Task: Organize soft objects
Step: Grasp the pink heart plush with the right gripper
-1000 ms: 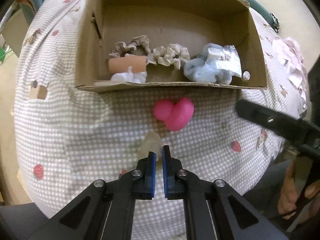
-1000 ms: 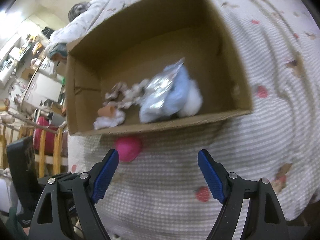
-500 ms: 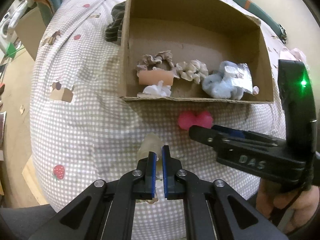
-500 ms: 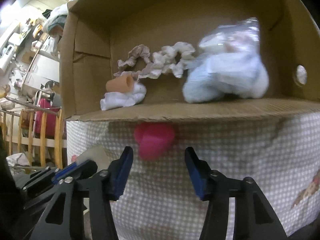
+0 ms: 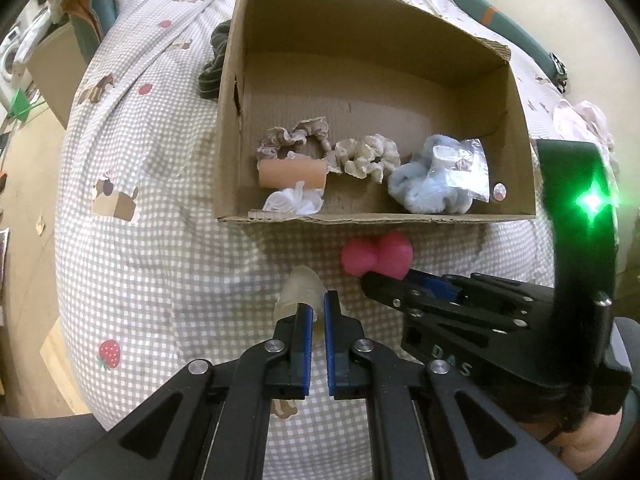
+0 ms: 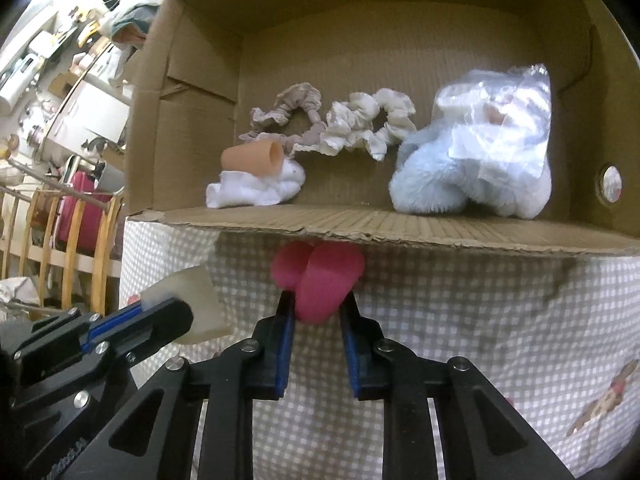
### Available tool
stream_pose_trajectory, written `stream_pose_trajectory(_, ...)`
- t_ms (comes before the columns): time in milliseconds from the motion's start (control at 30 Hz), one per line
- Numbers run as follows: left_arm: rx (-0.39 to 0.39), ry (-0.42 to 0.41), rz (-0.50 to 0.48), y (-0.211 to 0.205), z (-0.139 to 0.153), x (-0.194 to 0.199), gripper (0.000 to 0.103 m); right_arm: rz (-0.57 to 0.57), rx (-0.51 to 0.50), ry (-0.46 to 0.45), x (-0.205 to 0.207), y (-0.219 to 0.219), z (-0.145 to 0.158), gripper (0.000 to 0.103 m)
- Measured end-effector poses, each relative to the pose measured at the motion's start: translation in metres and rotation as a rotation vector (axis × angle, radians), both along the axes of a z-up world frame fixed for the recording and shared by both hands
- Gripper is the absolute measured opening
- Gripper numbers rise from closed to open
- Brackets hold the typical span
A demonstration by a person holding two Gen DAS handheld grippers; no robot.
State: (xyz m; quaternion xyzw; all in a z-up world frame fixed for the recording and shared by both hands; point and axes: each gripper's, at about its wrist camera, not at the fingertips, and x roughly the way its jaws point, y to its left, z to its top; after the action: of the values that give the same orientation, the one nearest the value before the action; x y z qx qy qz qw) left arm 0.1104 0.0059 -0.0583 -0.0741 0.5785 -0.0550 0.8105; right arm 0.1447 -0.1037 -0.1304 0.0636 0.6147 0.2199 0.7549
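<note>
Where scrunchies (image 5: 367, 155) crowd: cardboard box (image 5: 520, 120)

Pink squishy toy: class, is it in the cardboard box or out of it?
Out. The pink squishy toy lies on the checked bedcover just before the cardboard box, between the right gripper jaws.

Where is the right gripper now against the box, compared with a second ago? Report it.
Yes: the right gripper moved in toward the cardboard box, its jaws narrowing around the pink toy below that edge.
</note>
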Motion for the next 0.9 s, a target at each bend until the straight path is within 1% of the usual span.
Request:
stream_pose_trajectory(267, 0.014, -0.002, 0.02, 0.005, 0.001, -0.001, 0.005, 0.028, 0.016, -0.022, -0.018, -0.013, 0.015, 0.02)
stream_pose_trajectory(500, 0.016, -0.023, 0.018, 0.005, 0.008, -0.01, 0.005, 0.043, 0.007, -0.053, -0.035, -0.025, 0.025, 0.019)
stream_pose_trajectory(700, 0.007, -0.048, 0.035, 0.01, 0.017, -0.019, 0.005, 0.034, 0.043, -0.094, -0.042, -0.044, 0.04, 0.016)
stream_pose_trajectory(767, 0.002, -0.056, 0.039, 0.01, 0.02, -0.021, 0.005, 0.033, 0.058, -0.108, -0.046, -0.05, 0.046, 0.012)
stream_pose_trajectory(800, -0.003, -0.061, 0.039, 0.01, 0.023, -0.023, 0.005, 0.032, 0.064, -0.114, -0.048, -0.054, 0.05, 0.005)
stream_pose_trajectory(833, -0.007, -0.069, 0.037, 0.009, 0.025, -0.025, 0.005, 0.028, 0.073, -0.122, -0.05, -0.058, 0.054, 0.001)
stream_pose_trajectory(900, -0.003, -0.09, 0.026, 0.005, 0.031, -0.028, 0.005, 0.014, 0.087, -0.14, -0.054, -0.065, 0.063, 0.001)
